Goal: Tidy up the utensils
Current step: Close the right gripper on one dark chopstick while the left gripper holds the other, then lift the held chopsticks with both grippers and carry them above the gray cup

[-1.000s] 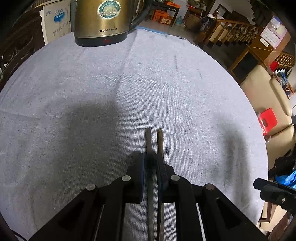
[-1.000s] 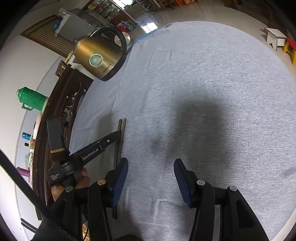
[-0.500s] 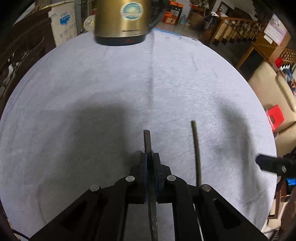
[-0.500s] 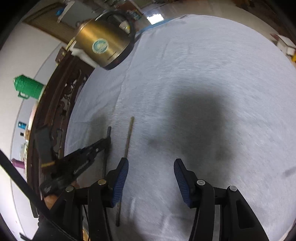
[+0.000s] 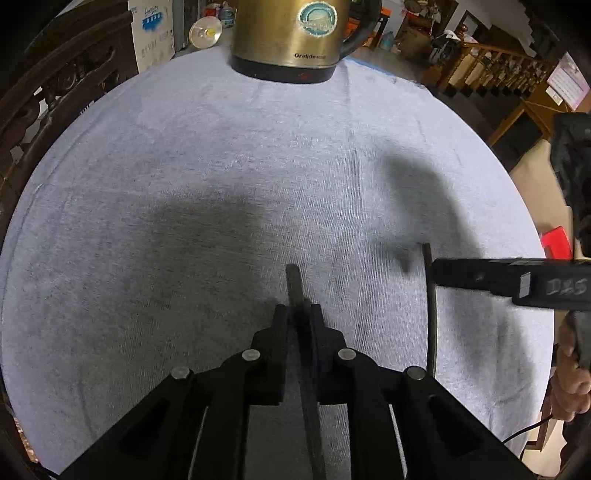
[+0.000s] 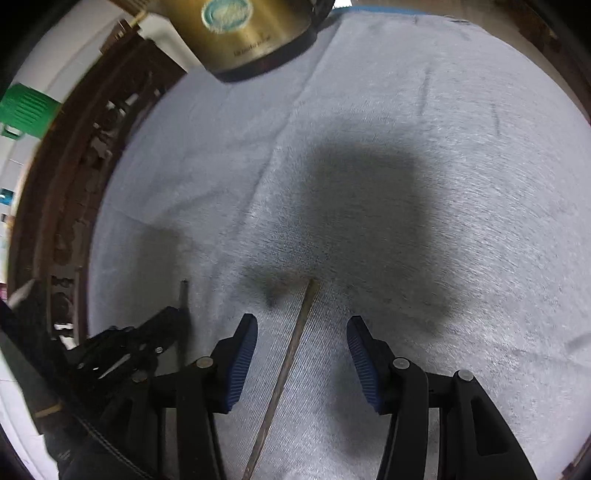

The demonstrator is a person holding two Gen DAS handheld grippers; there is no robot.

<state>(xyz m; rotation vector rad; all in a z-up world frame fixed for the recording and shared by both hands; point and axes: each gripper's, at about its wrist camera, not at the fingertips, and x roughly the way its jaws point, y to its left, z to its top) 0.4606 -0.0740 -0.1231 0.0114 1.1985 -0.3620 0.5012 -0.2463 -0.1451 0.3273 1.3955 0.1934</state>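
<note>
Two dark chopsticks lie on a grey cloth-covered round table (image 5: 184, 166). My left gripper (image 5: 299, 314) is shut on one chopstick (image 5: 294, 280), whose tip sticks out ahead of the pads. The right wrist view shows this gripper (image 6: 173, 317) and its chopstick (image 6: 183, 291) at the lower left. The other chopstick (image 6: 308, 295) lies flat on the cloth between the blue pads of my right gripper (image 6: 301, 354). Its jaws are closing and neither pad touches the stick. In the left wrist view this chopstick (image 5: 431, 325) lies to the right, under a finger (image 5: 480, 277) of the right gripper.
A brass-coloured electric kettle (image 5: 291, 37) stands at the table's far edge, also in the right wrist view (image 6: 243, 33). Carved dark wooden furniture (image 6: 74, 166) runs along the left, with a green flask (image 6: 26, 110) behind. A person's hand (image 5: 569, 384) is at the right edge.
The two chopsticks were together at the left gripper; it has carried one off to the left, leaving the other. The right gripper has swung left over the lying chopstick and narrowed slightly.
</note>
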